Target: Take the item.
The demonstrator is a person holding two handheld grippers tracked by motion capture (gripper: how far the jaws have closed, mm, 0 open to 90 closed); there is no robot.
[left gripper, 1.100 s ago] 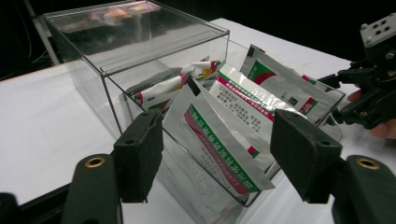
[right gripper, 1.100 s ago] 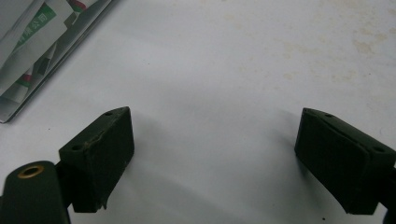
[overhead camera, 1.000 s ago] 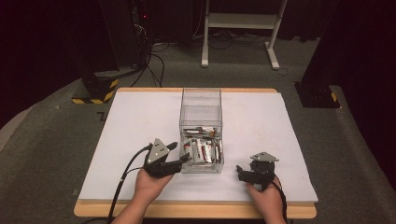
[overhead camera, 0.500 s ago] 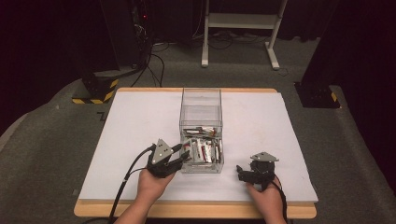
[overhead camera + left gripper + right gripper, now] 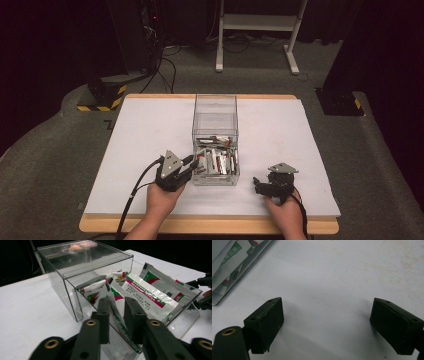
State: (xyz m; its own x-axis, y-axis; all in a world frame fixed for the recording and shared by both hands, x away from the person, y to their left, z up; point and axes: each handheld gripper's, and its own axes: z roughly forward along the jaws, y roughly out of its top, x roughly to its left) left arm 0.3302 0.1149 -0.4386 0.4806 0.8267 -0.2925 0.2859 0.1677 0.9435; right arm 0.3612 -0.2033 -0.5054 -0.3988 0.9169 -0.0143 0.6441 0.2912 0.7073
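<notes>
A: How much room is there on the tabletop [image 5: 150,130]?

B: Plenty. The white surface lies bare to the left and right of the clear box [image 5: 215,142], which stands in the middle. The wooden edge runs along the near side, just behind both of the person's hands. Beyond the far edge there is grey floor [image 5: 260,80], with a white stand [image 5: 255,30] well apart from the tabletop.

A: And the box itself?

B: It is a clear plastic box. Its far half is covered by a clear lid and its near half is open at the top. Inside the near half lies a loose pile of white sachets [image 5: 216,159] with green and red print, some leaning on the wall.

A: Where are the left tongs [image 5: 189,165]?

B: At the box's near left corner. In the left gripper view their jaws have just been closing, and one sachet [image 5: 117,312] stands between them at the box's open edge. The pads look close against it, though I cannot tell for sure that both press on it.

A: The right tongs [image 5: 258,186]?

B: They are spread wide over bare tabletop, right of the box and a little apart from it, with nothing between them. The right gripper view shows the box's corner at its upper left.
</notes>
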